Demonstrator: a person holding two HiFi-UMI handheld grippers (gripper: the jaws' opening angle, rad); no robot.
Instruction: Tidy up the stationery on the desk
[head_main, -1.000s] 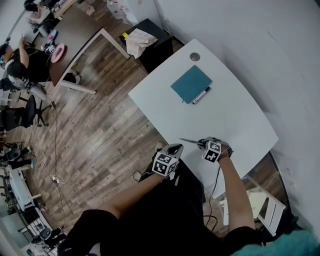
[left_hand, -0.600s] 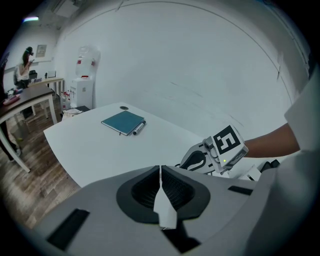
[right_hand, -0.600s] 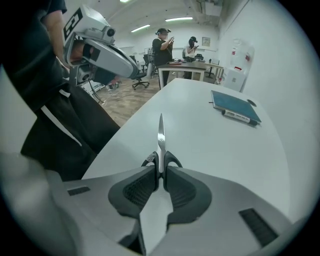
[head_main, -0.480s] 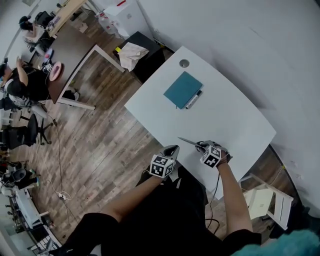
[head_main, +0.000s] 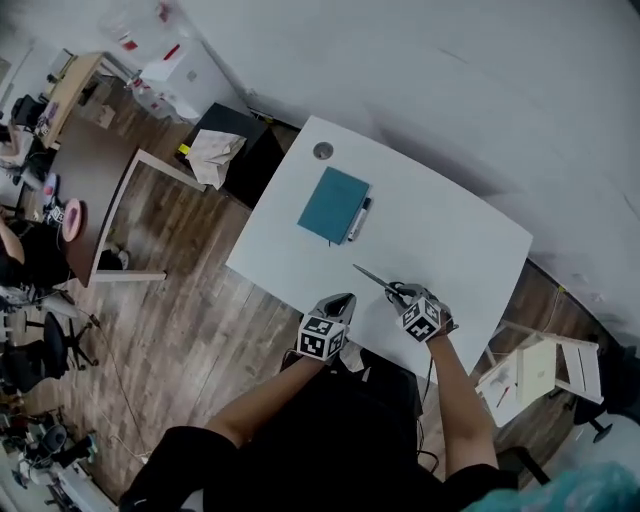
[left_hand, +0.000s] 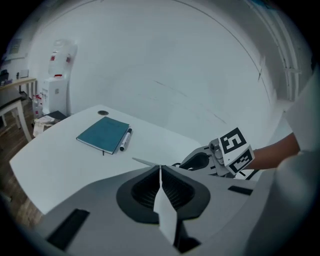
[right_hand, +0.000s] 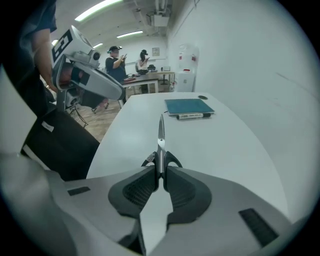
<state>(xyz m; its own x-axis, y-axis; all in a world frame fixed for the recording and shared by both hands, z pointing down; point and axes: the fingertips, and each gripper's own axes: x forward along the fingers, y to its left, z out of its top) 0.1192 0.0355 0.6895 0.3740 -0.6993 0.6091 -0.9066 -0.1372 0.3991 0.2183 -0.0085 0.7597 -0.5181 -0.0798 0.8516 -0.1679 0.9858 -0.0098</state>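
Observation:
A teal notebook (head_main: 333, 204) lies on the white desk (head_main: 450, 240) with a black-and-white marker (head_main: 357, 219) along its right side. My right gripper (head_main: 400, 293) hangs over the desk's near edge, shut on the handles of a pair of scissors (head_main: 378, 280). In the right gripper view the closed blades of the scissors (right_hand: 161, 132) point toward the notebook (right_hand: 189, 106) and marker (right_hand: 190, 116). My left gripper (head_main: 343, 300) is shut and holds nothing, just left of the right one. The left gripper view shows the notebook (left_hand: 103, 135) and the right gripper (left_hand: 200, 161).
A round cable grommet (head_main: 322, 151) sits in the desk's far corner. A black cabinet with a crumpled paper bag (head_main: 215, 150) stands left of the desk. A white folding stool (head_main: 540, 370) stands at the right. People work at tables (head_main: 60, 215) far left.
The head view has swung, so the desk sits differently in the picture. Both grippers have risen a little at the near edge. The right one has rolled with the scissors still in it.

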